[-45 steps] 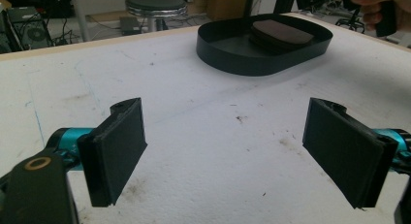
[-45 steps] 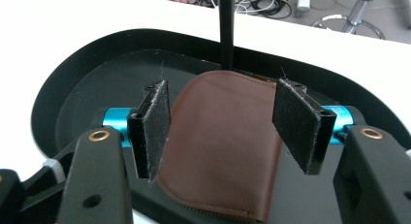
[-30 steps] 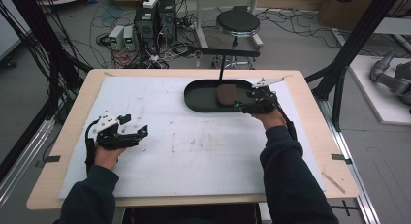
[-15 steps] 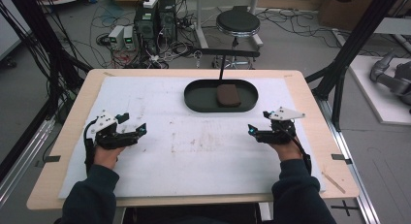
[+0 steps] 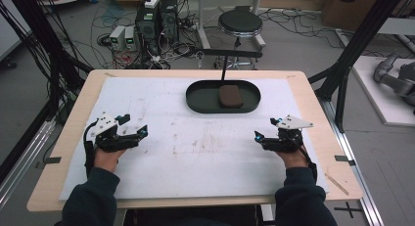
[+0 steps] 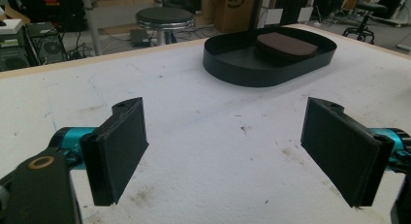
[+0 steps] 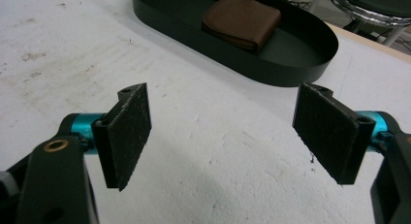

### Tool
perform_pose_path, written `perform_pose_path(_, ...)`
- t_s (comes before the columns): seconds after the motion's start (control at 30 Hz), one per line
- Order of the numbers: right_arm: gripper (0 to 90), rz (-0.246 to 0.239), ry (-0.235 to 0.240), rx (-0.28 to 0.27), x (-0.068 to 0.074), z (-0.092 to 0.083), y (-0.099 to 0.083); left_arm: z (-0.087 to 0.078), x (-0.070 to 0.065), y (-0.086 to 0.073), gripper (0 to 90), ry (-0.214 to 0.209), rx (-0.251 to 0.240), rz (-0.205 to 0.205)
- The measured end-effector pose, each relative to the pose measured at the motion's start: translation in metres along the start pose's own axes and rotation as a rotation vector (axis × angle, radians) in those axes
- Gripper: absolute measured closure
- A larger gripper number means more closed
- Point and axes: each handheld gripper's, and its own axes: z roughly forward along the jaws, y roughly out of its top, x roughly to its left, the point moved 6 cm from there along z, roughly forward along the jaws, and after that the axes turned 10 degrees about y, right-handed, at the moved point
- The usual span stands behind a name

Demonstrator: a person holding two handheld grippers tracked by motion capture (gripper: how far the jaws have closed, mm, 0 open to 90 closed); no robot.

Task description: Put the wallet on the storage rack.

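Brown pad (image 5: 230,96) in black tray (image 5: 200,100), beyond both grippers' parted jaws.

A round black stool (image 5: 240,21) stands on the floor beyond the table's far edge, with a thin dark bar (image 5: 229,53) on a post between it and that edge. Computer towers (image 5: 157,15) and small grey boxes (image 5: 123,37) sit among tangled cables (image 5: 110,40) past the far left corner. A cardboard box (image 5: 348,6) rests beyond the far right corner.
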Motion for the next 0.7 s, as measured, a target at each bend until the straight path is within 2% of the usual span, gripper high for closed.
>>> perform_pose_path(0.7,21.9,-0.016,-0.017,0.020,-0.0006,0.0032,0.0001,-0.0014,-0.0003,-0.0021,16.5,-0.001,0.000,0.002)
